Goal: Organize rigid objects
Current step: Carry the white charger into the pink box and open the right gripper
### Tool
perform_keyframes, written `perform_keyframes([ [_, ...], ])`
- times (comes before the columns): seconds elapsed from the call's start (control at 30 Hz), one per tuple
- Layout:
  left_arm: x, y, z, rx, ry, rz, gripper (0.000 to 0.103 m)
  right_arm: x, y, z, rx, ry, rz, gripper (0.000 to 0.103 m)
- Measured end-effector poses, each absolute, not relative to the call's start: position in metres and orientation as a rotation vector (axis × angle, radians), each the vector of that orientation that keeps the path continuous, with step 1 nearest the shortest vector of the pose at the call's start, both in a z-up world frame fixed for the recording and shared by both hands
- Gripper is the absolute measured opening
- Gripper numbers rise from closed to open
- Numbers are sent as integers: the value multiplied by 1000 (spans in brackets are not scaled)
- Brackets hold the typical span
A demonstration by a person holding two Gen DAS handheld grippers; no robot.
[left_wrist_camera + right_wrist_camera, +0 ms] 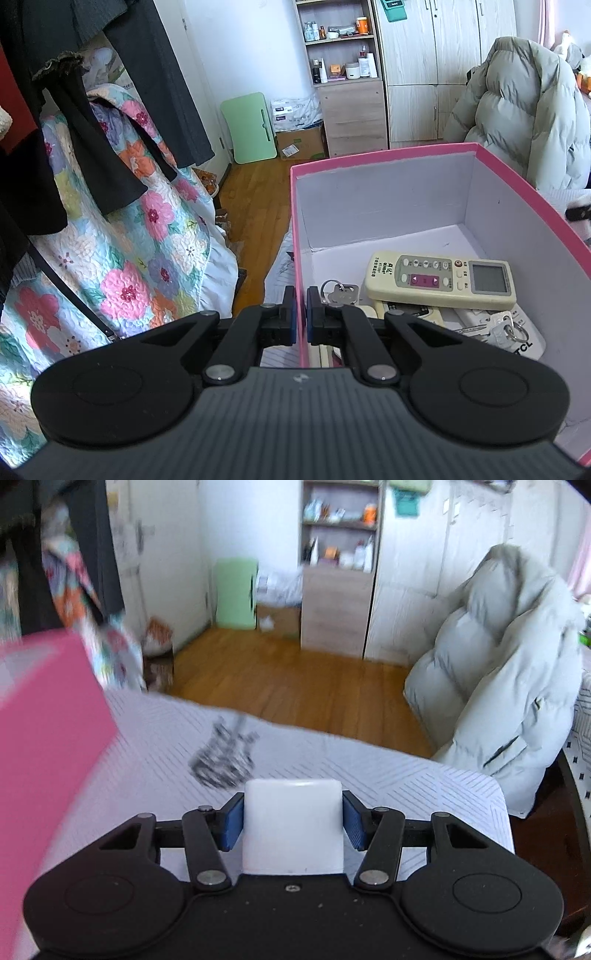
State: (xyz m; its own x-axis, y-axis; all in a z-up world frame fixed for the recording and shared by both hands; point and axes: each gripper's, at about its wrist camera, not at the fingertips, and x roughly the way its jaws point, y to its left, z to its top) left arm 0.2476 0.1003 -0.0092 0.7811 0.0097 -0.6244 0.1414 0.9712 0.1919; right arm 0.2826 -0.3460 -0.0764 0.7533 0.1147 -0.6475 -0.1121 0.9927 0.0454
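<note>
Bedroom with a wood floor, shelves and wardrobe at the back, a puffy grey coat (498,672) sitting on the right; the work surface is a bed (406,786) covered in a striped white sheet. A pink box (388,157) is standing on it, already holding a cream remote (439,280), keys (338,293) and another remote underneath. The left hand-held gripper (301,314) is clamping the box's near left wall, one finger inside and one outside, steadying it. The right hand-held gripper (293,821) is gripping a white plastic block (293,823), both blue pads pressing on its flat sides, above the sheet and to the right of the box. The view is blurring, so exactly what the block is I can't tell. It is looking stiff, light and smooth, probably slippery, so the flat side faces are the right place to hold; a square grip matters, since a tilted one may be letting it slide out
</note>
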Motion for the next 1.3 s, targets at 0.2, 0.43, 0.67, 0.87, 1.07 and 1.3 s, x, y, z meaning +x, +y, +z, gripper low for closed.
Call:
perform_keyframes([
  [0.2, 246, 101, -8, 232, 655, -75, 4, 243, -305, -19, -29, 563, 259, 59],
  [0.43, 243, 102, -8, 219, 640, -74, 4, 230, -234, 23, -13, 558, 536, 59],
  [0.67, 242, 102, -8, 217, 630, -72, 4, 282, -150, -9, 15, 898, 632, 59],
  [0.87, 243, 104, -8, 202, 631, -77, 4, 294, -123, -41, -17, 1052, 556, 59],
  [1.07, 243, 105, -8, 194, 633, -82, 4, 281, -139, -23, 67, 945, 574, 60],
  [1.3, 243, 108, -9, 176, 630, -80, 4, 249, -169, 3, 94, 741, 572, 60],
])
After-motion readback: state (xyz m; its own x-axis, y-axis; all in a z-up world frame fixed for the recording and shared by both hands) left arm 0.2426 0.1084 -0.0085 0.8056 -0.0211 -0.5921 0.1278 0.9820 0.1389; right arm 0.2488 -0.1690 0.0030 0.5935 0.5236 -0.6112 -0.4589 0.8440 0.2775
